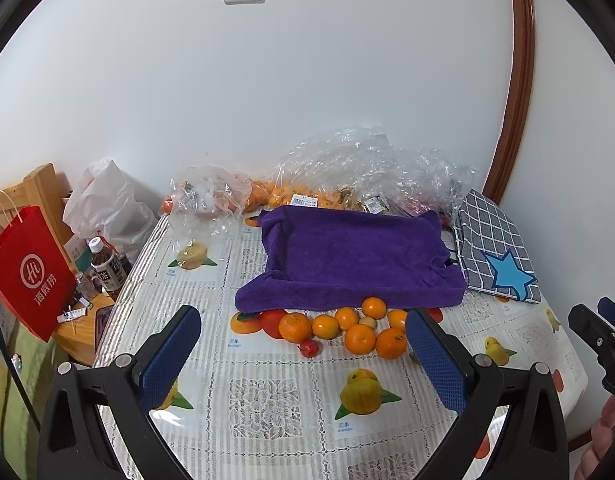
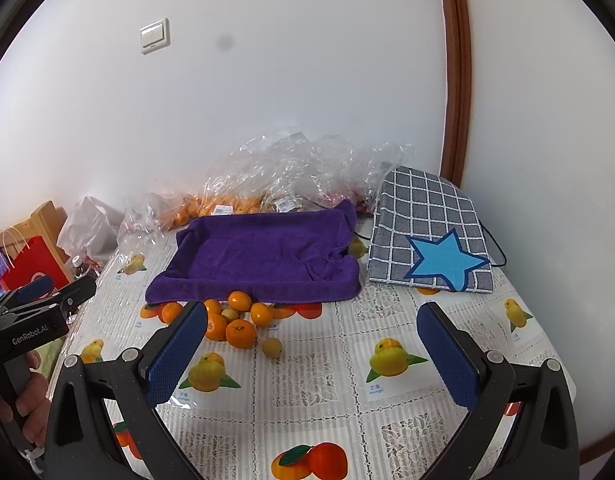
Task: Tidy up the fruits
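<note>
Several mandarin oranges (image 1: 359, 338) (image 2: 240, 333) lie bunched on the tablecloth just in front of a tray draped in a purple towel (image 1: 347, 256) (image 2: 263, 256). Beside them are a small red fruit (image 1: 309, 347), a small yellow-green fruit among the oranges (image 1: 367, 322), and another a little apart (image 2: 272, 347). My left gripper (image 1: 303, 316) stands open just short of the bunch, holding nothing. My right gripper (image 2: 312, 309) is open too, to the right of the fruit, and empty. Each gripper shows at the edge of the other's view: the right gripper (image 1: 603, 328), the left gripper (image 2: 39, 296).
Clear plastic bags of oranges (image 1: 307, 192) (image 2: 227, 204) line the wall behind the tray. A checked cloth with a blue star (image 1: 495, 248) (image 2: 427, 240) lies right of it. Left of the table stand a red paper bag (image 1: 27, 272), a bottle (image 1: 107, 264) and a wooden stand.
</note>
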Demonstrator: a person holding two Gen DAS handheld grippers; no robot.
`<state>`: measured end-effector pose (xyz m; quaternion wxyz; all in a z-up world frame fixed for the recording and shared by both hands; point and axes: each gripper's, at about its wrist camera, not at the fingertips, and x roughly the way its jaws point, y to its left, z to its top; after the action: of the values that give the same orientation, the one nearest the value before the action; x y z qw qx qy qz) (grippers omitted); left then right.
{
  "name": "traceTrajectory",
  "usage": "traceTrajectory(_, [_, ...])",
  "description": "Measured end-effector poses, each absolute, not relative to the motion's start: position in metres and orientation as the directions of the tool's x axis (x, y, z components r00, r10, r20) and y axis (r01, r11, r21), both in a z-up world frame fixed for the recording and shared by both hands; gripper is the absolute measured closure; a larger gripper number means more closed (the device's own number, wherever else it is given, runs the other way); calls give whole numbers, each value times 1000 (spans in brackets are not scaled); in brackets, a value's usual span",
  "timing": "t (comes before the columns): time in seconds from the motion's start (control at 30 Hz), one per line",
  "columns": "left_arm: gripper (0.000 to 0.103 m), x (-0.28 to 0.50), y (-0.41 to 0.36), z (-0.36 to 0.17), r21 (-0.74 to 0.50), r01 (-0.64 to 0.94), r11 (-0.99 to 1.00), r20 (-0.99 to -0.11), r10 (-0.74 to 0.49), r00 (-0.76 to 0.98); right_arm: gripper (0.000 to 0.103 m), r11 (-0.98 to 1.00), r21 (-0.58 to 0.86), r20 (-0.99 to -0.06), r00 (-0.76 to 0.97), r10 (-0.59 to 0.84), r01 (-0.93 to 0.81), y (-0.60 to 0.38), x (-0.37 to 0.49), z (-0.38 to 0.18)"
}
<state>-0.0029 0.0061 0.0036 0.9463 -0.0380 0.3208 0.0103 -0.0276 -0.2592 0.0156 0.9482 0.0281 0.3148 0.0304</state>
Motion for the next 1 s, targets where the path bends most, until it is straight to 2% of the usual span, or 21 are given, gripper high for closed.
traceTrajectory(1.0, [0, -3, 3, 8, -80, -34, 996, -600, -21, 800, 0, 997, 71, -584, 809, 74, -40, -258, -31, 19])
